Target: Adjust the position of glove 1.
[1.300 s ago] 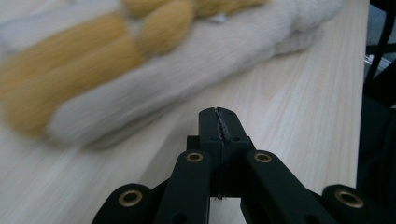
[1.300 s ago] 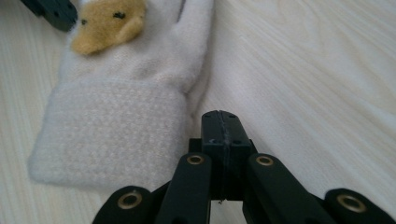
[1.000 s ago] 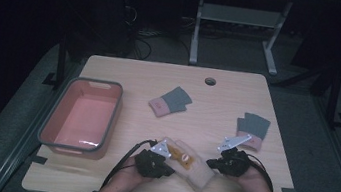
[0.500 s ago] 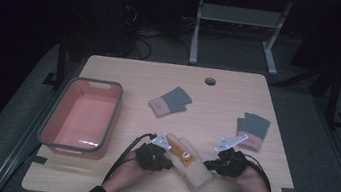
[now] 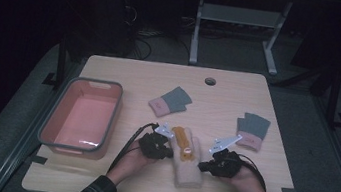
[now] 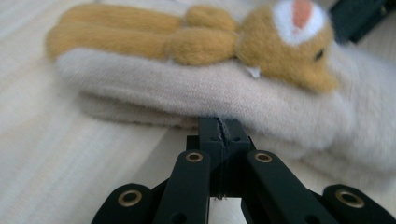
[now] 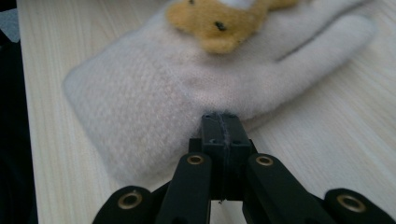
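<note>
The cream mitten point(image 5: 188, 165) lies near the desk's point(image 5: 239, 95) front edge, about mid-width, between the two grippers. The left gripper point(image 5: 166, 152) has its jaws pressed together, tips touching the mitten's side edge. The right gripper point(image 5: 202, 167) is likewise closed at the opposite edge. A tan plush bear point(image 5: 183, 141) lies on the fuzzy mitten.
</note>
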Demonstrator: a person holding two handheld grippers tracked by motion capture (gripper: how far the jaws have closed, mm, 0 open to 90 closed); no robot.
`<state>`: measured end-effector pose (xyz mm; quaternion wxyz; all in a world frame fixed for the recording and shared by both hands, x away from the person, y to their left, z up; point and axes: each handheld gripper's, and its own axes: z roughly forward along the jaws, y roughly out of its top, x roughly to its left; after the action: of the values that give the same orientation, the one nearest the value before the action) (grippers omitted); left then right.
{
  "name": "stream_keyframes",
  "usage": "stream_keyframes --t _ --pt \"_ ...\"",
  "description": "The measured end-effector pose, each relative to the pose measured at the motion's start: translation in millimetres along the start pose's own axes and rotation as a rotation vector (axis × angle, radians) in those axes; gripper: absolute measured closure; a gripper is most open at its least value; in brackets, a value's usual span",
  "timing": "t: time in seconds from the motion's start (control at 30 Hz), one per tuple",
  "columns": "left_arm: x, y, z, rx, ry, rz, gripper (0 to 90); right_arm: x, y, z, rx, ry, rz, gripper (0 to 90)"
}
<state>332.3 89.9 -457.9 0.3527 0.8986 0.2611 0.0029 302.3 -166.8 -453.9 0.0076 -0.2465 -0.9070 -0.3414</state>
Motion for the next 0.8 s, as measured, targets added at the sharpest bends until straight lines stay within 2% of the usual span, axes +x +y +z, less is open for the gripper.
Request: stream_keyframes --t 0.03,0.07,0.1,0.17,0.2,0.23,0.33,0.37,0.4,0.5,0.57,0.8 --pt "2.2 1.3 -0.2 0.008 -0.001 0.012 89.2 2.2 0.9 1.0 -0.001 0.010 0.003 90.0" --pt "2.6 2.5 1.1 -0.010 0.003 0.001 89.2 2.2 0.9 1.0 -0.001 0.010 0.003 90.0" --pt "5.8 4.5 1.5 -0.004 0.001 0.008 89.1 2.8 1.2 1.4 0.000 0.011 0.000 90.0" --pt "6.9 6.4 3.6 -0.018 0.004 -0.003 89.2 4.7 2.5 2.0 0.000 0.017 -0.002 90.0" --pt "8.9 7.5 3.4 -0.005 0.004 0.014 89.2 4.9 2.9 2.7 -0.001 0.016 -0.010 90.0" --pt "8.4 8.9 5.4 -0.020 0.003 -0.005 89.2 5.7 3.9 4.1 0.000 0.018 -0.018 90.0" --pt "8.5 10.8 6.4 -0.028 0.008 -0.011 89.3 8.6 5.6 6.6 0.000 0.031 -0.012 90.0" --pt "9.8 11.9 5.8 -0.016 0.011 0.008 89.3 9.0 6.2 7.9 0.005 0.028 -0.024 90.0" --pt "9.7 12.5 6.5 -0.026 0.015 0.000 89.3 10.5 7.2 9.4 0.002 0.035 -0.018 90.0" --pt "12.6 14.0 5.9 -0.013 0.017 0.012 89.3 13.1 11.1 16.2 -0.001 0.054 -0.041 90.0" --pt "13.3 14.7 6.4 -0.022 0.016 -0.003 89.3 14.8 12.4 17.6 0.001 0.061 -0.035 90.0" --pt "20.1 13.6 3.5 -0.018 0.017 -0.005 89.3 23.7 23.2 30.3 -0.008 0.087 -0.066 90.0"
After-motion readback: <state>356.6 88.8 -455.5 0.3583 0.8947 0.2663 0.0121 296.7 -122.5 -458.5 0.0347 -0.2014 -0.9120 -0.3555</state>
